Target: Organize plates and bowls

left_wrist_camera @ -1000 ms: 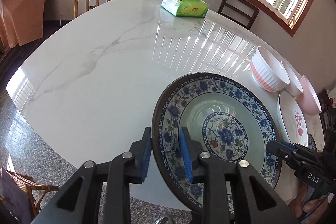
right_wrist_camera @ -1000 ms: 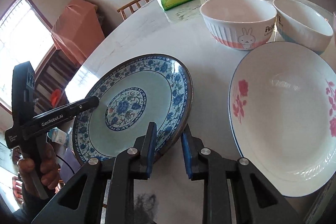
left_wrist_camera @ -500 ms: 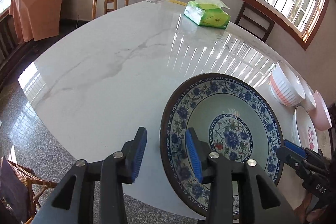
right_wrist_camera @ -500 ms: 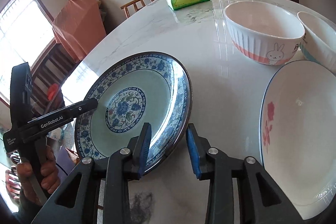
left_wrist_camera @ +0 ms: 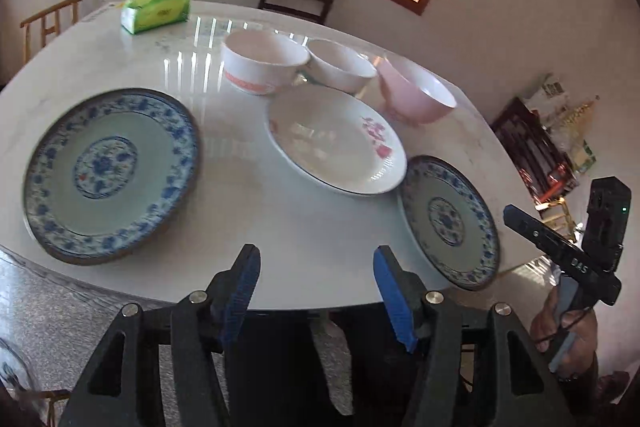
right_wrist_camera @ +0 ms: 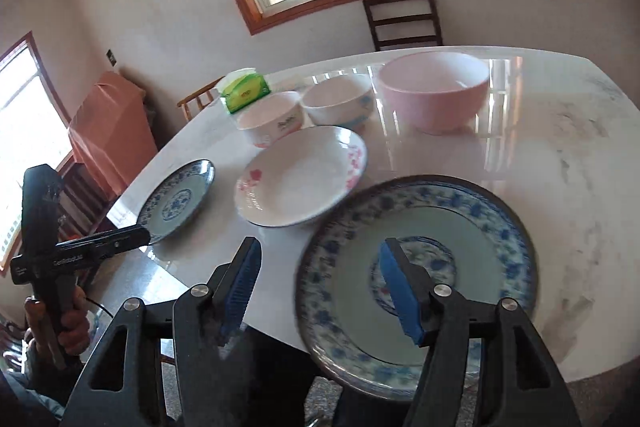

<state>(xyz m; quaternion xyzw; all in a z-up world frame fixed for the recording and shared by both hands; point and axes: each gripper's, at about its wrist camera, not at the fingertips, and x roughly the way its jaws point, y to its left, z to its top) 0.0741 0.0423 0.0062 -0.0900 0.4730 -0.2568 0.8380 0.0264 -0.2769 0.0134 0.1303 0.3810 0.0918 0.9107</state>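
- Our left gripper [left_wrist_camera: 316,291] stands wide open and holds nothing; it hovers off the near edge of the table [left_wrist_camera: 304,227], between the two blue plates.
- Our right gripper [right_wrist_camera: 320,291] is spread just as wide and is empty too; its right finger [right_wrist_camera: 400,295] shows in front of the near blue plate [right_wrist_camera: 472,227], but we cannot tell whether it touches.
- That blue plate on the right lies flat at the table's edge, with its rim seeming to overhang a little (blur makes this hard to judge).
- The other blue plate [left_wrist_camera: 108,167] lies flat on the left, well apart from it.
- Between them sits the white plate [left_wrist_camera: 332,143], just beside the right-hand blue one.
- Behind stand three bowls: white [left_wrist_camera: 264,63], white [left_wrist_camera: 340,67] and pink [left_wrist_camera: 416,95], close in a row.
- We judge all of this stiff, glazed, slippery and breakable; the plates look fairly heavy.
- We would pinch a plate at its raised rim, one pad above and one below, and a bowl across its wall at the lip.
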